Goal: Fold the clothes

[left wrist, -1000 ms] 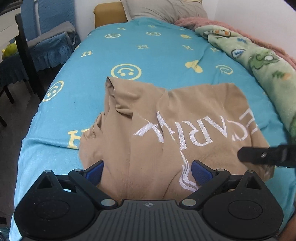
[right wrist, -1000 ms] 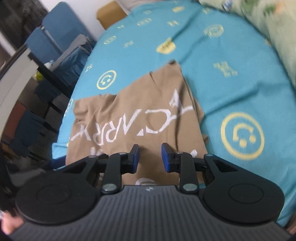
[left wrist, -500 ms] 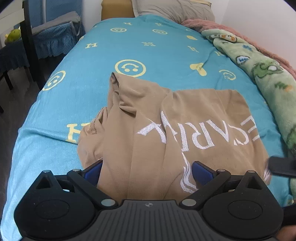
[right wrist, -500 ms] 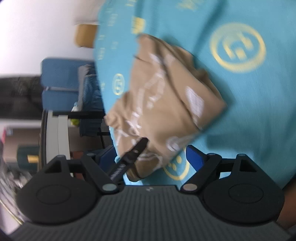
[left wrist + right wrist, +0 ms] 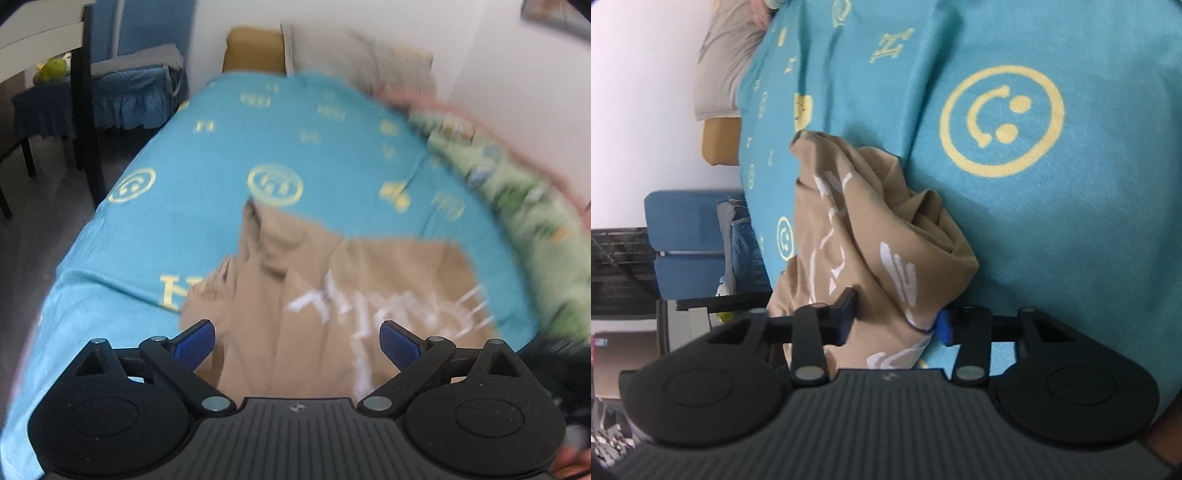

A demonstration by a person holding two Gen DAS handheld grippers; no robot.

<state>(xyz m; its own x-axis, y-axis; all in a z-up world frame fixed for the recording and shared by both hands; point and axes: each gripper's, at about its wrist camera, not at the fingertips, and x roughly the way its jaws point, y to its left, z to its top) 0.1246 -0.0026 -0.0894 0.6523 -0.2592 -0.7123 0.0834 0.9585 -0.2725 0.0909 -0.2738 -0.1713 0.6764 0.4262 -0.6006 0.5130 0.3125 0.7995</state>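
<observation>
Tan soft-knit garment with white printed lettering point(image 5: 354, 280): lies on the near part of the bed, half spread, one side bunched into ridges and a rumpled corner point(image 5: 923, 236) gathered up toward the right gripper point(image 5: 895, 319). Right gripper: rolled on its side, jaws closing, a thick wad of the tan cloth between the blue pads; whether the pads already press on it cannot be told for certain, though cloth fills the gap. Left gripper point(image 5: 297, 341): jaws wide, nothing held, hovering above the near hem; that view is smeared by motion. Risks, as judgement: the right jaws may catch several layers at once, so that lifting drags the whole garment rather than turning over one edge; the wad may slip out if only a thin fold is pinched; with the left side unanchored, a pull could slide the garment across the smooth cover and deepen the existing ridges, leaving a crooked fold. Surface: turquoise bedspread printed with yellow smiley faces and letter marks point(image 5: 229, 147), soft, likely to give under pressure. Along the bed's far side, a green patterned blanket point(image 5: 524, 199) with a pink one behind it; at the head, a grey pillow point(image 5: 354, 51) and a mustard-yellow headboard point(image 5: 255, 48). Room: white wall, a blue-covered chair with a frilled skirt point(image 5: 136, 92), a dark-framed piece of furniture beside it, a small green soft toy point(image 5: 51, 70), dark floor.
</observation>
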